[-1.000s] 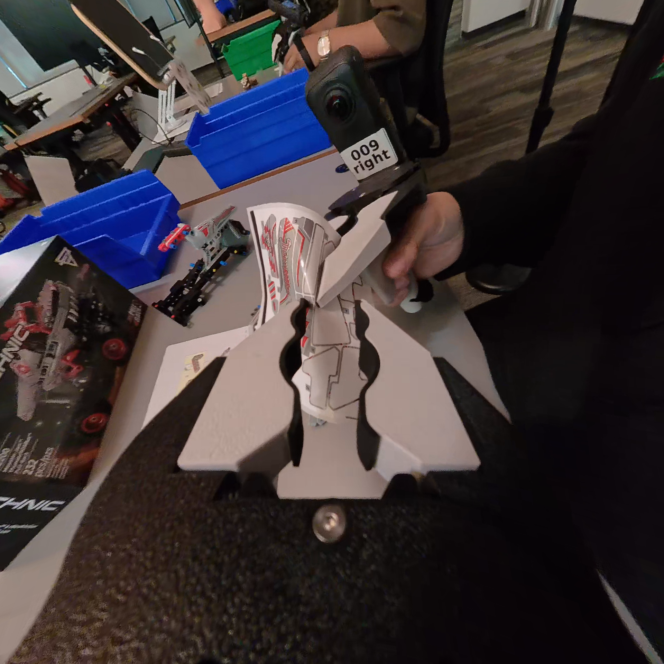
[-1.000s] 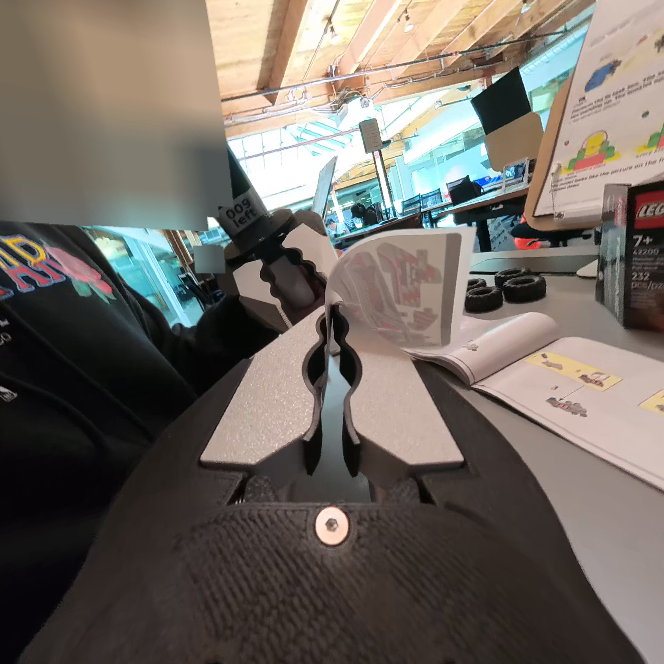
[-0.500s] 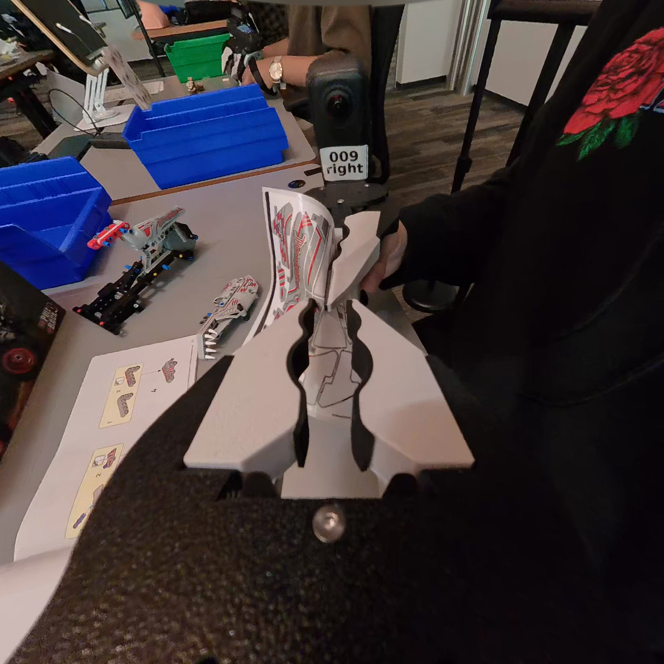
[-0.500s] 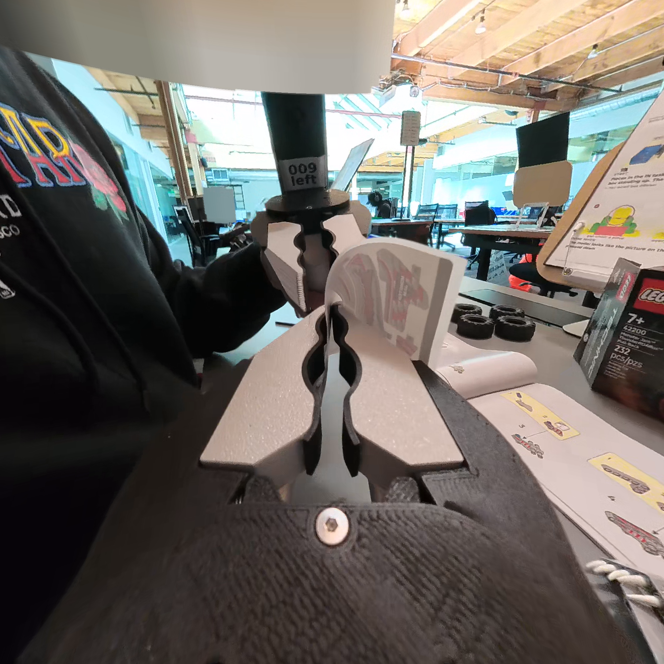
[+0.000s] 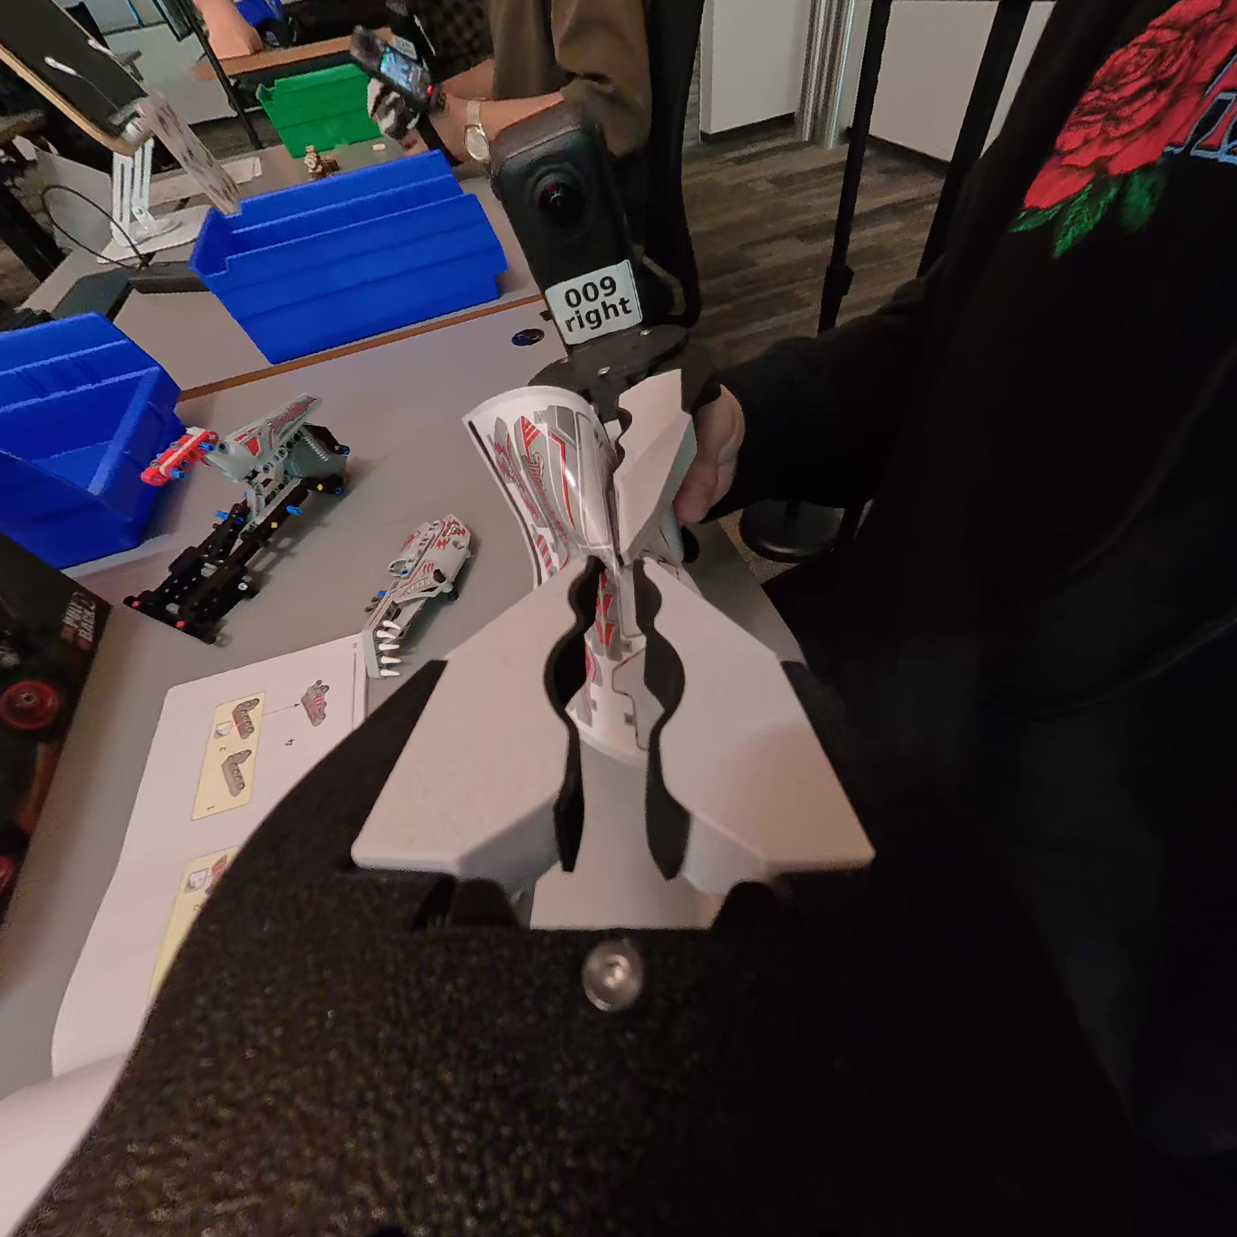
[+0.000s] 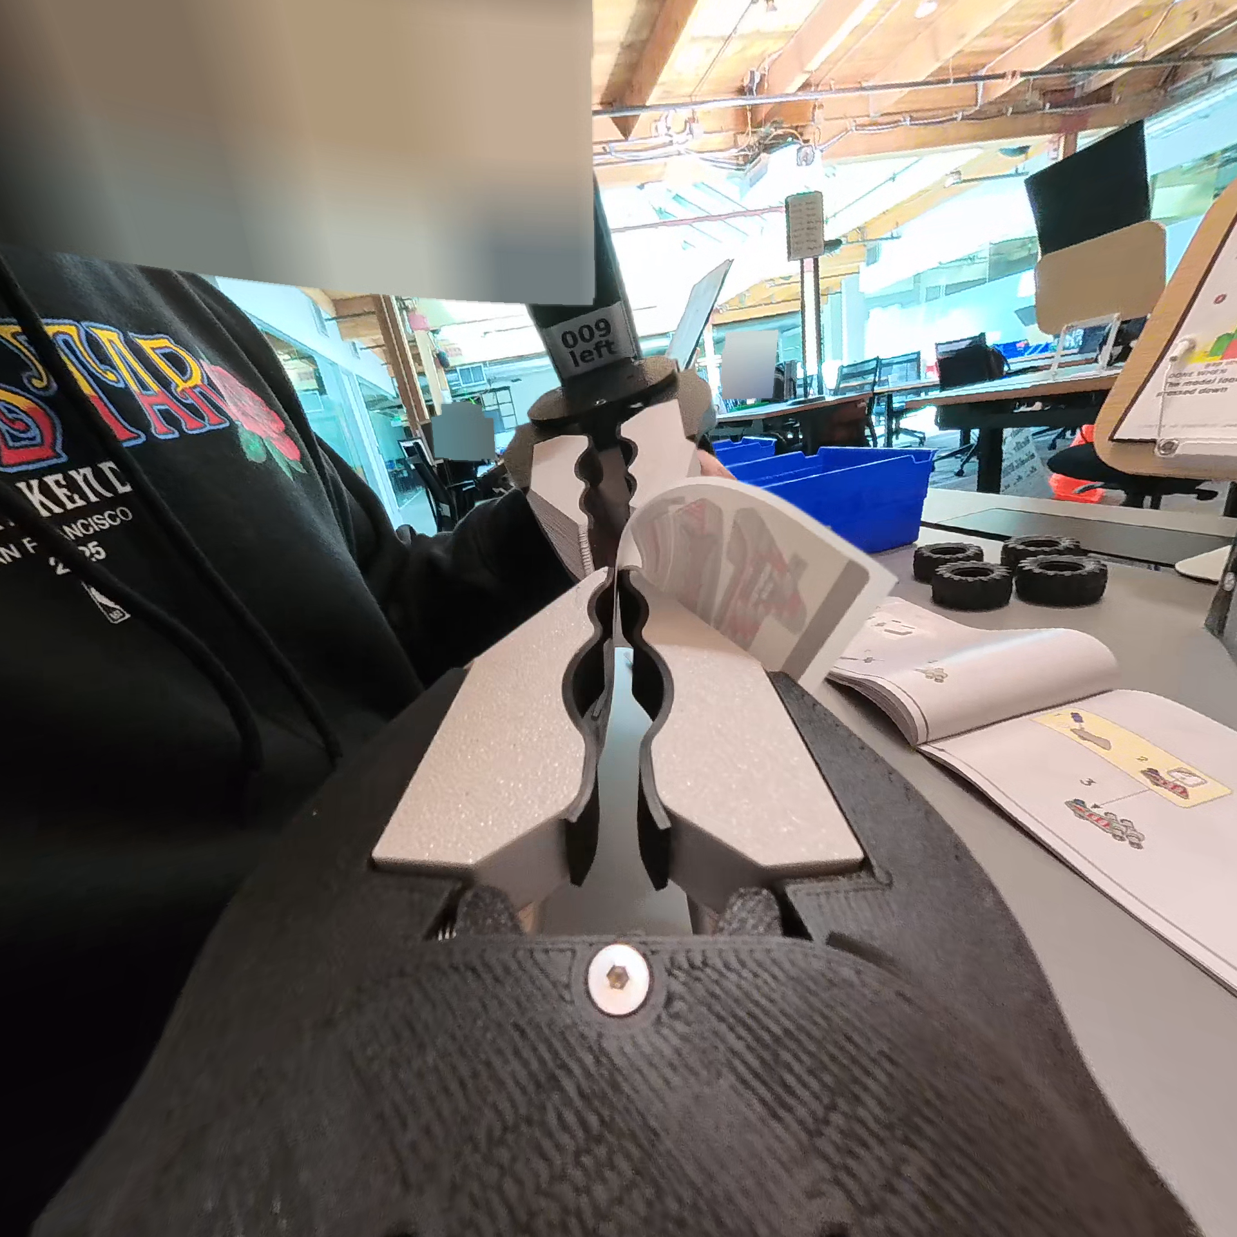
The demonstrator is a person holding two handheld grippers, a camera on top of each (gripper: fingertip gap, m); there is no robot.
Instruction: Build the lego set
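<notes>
A white sticker sheet with red and grey decals hangs curled between my two grippers, above the table's near edge. My right gripper is shut on one edge of the sheet. It faces me in the left wrist view. My left gripper has its jaws a little apart, with the sheet's lower end lying in the gap. It shows opposite in the right wrist view. A black lego chassis and a grey panel piece lie on the table.
An open instruction booklet lies flat in front and also shows in the right wrist view. Blue bins stand behind, with several black tyres at the back. The set's box is at the left. A person's body is close by. The grippers are tip to tip, or close to it. The grey panel piece is about 20 cm from both grippers' fingertips.
Both grippers turned together with the sheet. The sheet now curls over more at its free end. The left jaws have narrowed slightly around its lower end.
</notes>
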